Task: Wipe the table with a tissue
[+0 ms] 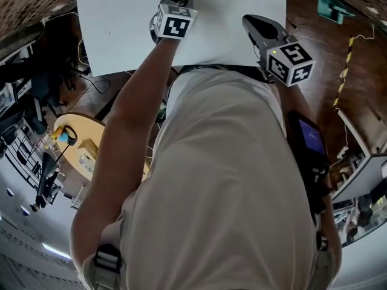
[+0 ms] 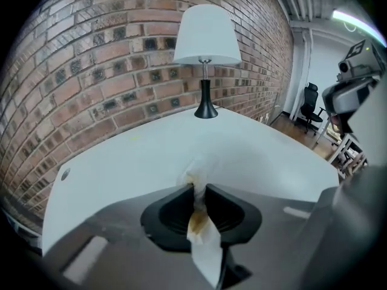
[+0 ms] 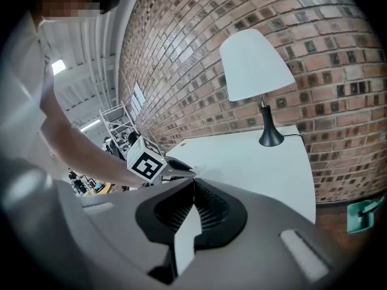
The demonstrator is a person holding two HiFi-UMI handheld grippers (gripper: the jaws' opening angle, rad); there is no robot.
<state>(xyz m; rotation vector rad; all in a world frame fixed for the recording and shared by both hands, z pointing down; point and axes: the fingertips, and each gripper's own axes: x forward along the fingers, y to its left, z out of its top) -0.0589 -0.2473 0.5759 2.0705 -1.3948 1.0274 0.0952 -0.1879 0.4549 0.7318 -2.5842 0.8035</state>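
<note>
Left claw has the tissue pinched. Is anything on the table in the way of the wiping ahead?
Nothing close. The tissue in the left claw faces bare white table. Only a lamp stands at the far edge by the brick wall, well beyond the tissue.

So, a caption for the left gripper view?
Tongs pinch a stained tissue over a white table, lamp by the brick wall.
</note>
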